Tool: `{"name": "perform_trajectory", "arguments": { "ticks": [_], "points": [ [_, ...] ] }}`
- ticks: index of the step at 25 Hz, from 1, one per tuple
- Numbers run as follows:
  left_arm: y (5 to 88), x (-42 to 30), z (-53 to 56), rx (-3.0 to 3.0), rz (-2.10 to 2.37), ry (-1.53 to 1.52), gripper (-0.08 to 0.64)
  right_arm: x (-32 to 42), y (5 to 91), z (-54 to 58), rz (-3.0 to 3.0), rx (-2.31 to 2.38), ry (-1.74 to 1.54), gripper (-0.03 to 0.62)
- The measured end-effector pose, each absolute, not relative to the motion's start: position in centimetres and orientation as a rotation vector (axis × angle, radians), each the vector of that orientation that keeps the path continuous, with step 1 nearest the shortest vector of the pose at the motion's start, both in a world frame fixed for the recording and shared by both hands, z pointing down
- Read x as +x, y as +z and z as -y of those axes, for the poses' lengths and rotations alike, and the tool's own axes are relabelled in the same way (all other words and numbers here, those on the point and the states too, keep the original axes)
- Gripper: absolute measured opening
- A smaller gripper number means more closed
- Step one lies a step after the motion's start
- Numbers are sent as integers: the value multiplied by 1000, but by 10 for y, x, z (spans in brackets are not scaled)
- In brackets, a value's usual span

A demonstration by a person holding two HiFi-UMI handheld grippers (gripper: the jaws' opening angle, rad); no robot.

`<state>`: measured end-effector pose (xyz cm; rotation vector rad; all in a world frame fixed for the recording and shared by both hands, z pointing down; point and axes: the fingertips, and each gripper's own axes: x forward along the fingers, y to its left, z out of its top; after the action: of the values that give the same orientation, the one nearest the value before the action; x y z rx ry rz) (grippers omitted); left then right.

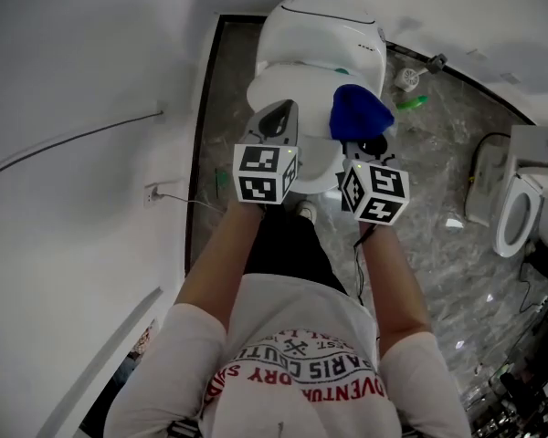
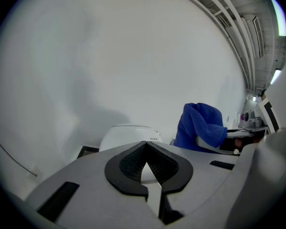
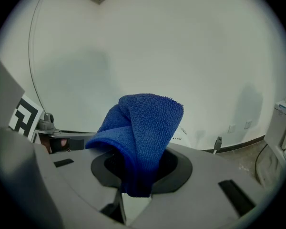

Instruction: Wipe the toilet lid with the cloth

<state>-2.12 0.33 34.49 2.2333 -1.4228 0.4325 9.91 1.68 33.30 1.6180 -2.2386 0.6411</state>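
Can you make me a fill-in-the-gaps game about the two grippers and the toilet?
1. The cloth is coloured ____.
2. The right gripper is shut on the ____.
3. The left gripper is shut and holds ____.
4. The toilet lid is ____, not open.

Missing words: blue; cloth; nothing; closed.

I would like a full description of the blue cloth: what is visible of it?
The blue cloth looks like soft terry or microfibre, deep blue, with no marks that show. It is folded and bunched, with a rounded fold standing up. Its lower end is pinched in the right claw, which is closed on it. It is held over the white toilet; whether it touches the lid cannot be told.
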Motion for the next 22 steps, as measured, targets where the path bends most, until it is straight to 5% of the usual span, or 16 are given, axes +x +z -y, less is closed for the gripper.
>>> {"name": "perform_trajectory", "arguments": {
  "ticks": [22],
  "points": [
    [487, -29, -132, 2017, 1295, 638, 6, 83, 461, -137, 2112, 1480, 809, 87]
  ]
}}
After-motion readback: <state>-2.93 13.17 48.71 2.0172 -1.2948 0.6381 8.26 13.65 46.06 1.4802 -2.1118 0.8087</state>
